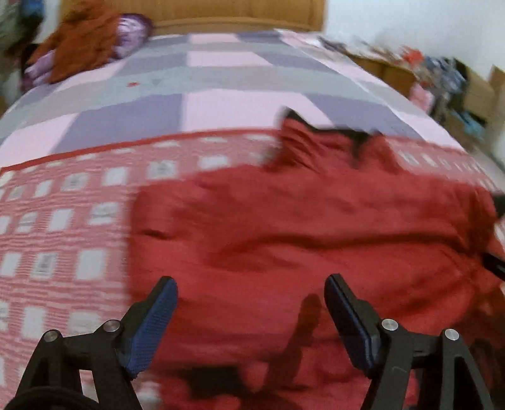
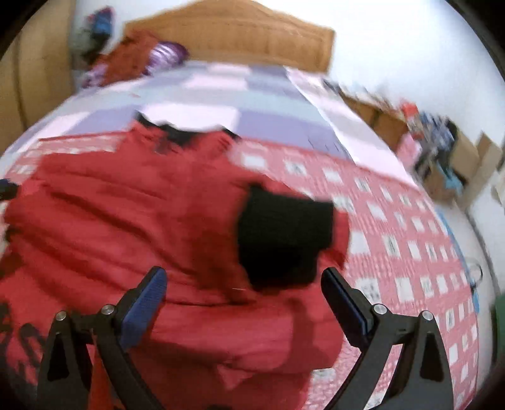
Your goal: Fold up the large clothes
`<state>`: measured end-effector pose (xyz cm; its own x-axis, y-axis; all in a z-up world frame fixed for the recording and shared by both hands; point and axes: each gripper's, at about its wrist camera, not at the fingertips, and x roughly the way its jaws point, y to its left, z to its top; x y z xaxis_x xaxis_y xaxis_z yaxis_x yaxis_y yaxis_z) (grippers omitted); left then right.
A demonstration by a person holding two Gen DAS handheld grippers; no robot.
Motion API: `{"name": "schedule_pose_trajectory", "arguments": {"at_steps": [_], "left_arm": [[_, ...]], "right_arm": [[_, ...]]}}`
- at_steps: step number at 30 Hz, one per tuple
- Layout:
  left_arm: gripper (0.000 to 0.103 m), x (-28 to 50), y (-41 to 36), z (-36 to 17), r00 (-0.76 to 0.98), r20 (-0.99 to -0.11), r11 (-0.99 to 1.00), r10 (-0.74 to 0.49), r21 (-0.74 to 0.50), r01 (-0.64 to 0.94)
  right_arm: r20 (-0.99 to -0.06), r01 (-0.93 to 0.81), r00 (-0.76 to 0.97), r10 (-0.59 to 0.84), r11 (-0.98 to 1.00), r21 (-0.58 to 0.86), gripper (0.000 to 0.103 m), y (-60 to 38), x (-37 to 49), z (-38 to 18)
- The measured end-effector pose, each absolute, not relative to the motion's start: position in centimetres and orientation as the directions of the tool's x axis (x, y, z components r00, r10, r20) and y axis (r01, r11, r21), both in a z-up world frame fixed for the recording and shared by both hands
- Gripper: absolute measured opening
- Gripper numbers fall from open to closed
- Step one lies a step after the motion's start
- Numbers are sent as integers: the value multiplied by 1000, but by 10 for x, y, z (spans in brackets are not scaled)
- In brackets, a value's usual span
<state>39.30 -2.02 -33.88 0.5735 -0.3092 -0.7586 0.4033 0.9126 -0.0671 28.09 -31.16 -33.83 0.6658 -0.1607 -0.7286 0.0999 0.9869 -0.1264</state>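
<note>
While our left gripper and right gripper hover released, we judge the red jacket on the bed partly folded, its black cuff tucked inward.

The room held a bed with a tan wooden headboard against a white wall. A checked cover in lilac, grey and pale pink lay over the far part; a red-and-white patterned blanket covered the near part. A rust-orange cloth and a shiny purple cushion lay beside the headboard. Along the right side stood low wooden furniture with blurred clutter and cardboard boxes. Lighting was even and soft.
</note>
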Motion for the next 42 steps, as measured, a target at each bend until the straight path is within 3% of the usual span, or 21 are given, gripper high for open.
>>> {"name": "schedule_pose_trajectory", "arguments": {"at_steps": [7,9,14,17,22,26,31,33,36,39,42], "left_arm": [[80,412,-53,-336,576,-750,926,-327,-131,355],[80,422,-58,-338,577,-767,940,-282,-99,327],[80,438,-64,-370,506,-838,939,-203,-20,342],[80,423,-72,-368,529,-819,915,-222,12,403],[80,403,-49,-362,546,-786,923,-292,-82,375],[80,392,-50,-372,561,-781,921,-275,-46,388],[80,387,-43,-372,569,-762,923,-308,-95,372],[80,382,-43,-375,578,-755,920,-309,-83,384],[80,376,-43,-379,578,-751,909,-320,-71,411],[80,375,-38,-374,578,-741,906,-343,-97,413],[80,370,-17,-361,588,-704,903,-397,-187,386]], "right_arm": [[-716,-11,696,-52,996,-84,99,-265,320,-324],[-720,-19,693,-38,997,-71,99,-256,336,-324],[-825,-40,544,-154,977,-209,99,-266,393,-369],[-835,10,533,-136,988,-155,86,-301,409,-371],[-811,73,582,65,989,131,86,-333,396,-338],[-762,-83,640,98,995,59,87,-287,387,-314],[-782,-318,559,276,942,106,87,-191,439,-315],[-819,-346,510,262,935,84,87,-165,457,-335],[-914,-253,400,65,966,-43,85,-166,490,-385],[-904,-45,391,174,984,170,73,-207,501,-388],[-868,-67,487,99,995,76,74,-187,489,-359]]}}
